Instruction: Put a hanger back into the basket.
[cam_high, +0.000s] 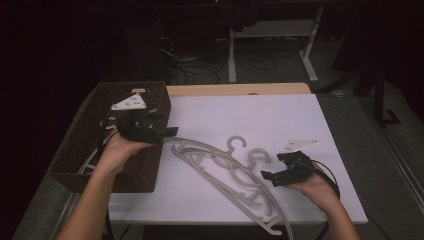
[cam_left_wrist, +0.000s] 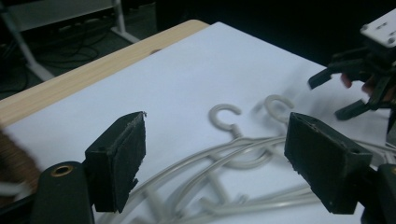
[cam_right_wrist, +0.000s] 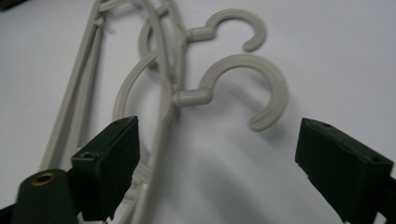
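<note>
Hangers (cam_high: 230, 172), two grey plastic ones stacked on the white surface (cam_high: 280, 117); long axes run diagonally from beside the wicker basket (cam_high: 80, 150) down toward the near right edge; hooks point away, to the far right; left gripper (cam_high: 167, 131) over the basket rim, fingers spread, empty; right gripper (cam_high: 267, 176) just beside the hooks, fingers spread, empty

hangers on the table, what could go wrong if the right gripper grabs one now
The two hangers lie overlapped, arms crossing and hooks close together, so lifting one may drag the other along. The right gripper hovers open just short of the nearer hook; its jaws could close on both stacked arms at once. The lower ends reach the front edge of the table, so a nudge might tip a hanger off.
</note>
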